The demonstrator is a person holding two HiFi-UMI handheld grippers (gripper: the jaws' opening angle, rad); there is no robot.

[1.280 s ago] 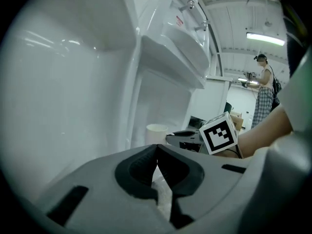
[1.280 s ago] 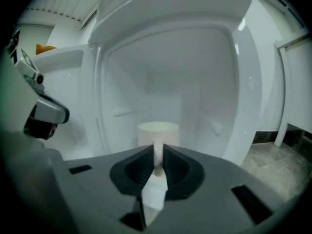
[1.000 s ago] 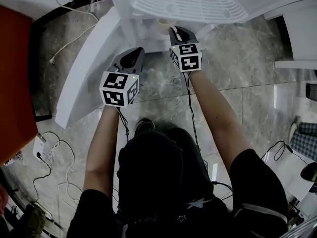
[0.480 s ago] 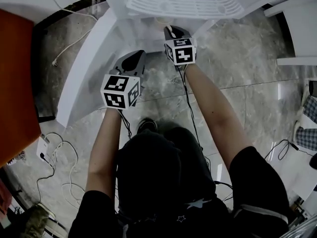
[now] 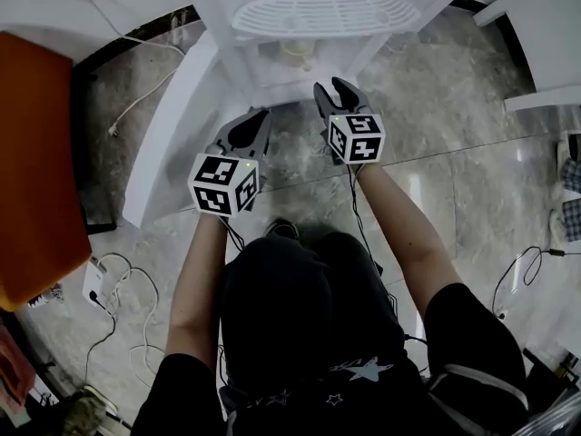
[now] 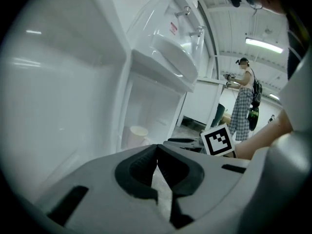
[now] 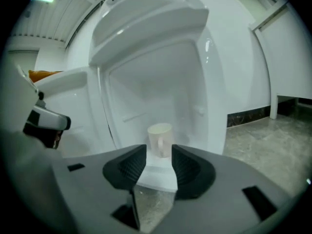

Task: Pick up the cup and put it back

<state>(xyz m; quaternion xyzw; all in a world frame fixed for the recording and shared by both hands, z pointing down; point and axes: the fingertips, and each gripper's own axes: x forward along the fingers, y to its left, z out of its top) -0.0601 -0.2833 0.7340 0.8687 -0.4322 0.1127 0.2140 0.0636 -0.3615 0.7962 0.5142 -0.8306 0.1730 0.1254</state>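
Zero grabbed right now: left hand-held gripper (image 6: 157, 152) pinched closed on nothing, right hand-held gripper (image 7: 158, 155) just opened up partway, cup (image 7: 160, 139) standing free past its jaws.

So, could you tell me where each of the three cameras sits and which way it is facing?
Head view: on the person's head, looking steeply down at the floor and dispenser; shows head, both arms, left gripper, right gripper.
Left gripper view: on the left gripper, looking along its shut jaws into the dispenser's compartment from the side; right gripper's marker cube shows.
Right gripper view: on the right gripper, facing the compartment; its jaws have just been opening and hold nothing.
Shared: all three show the cup inside.
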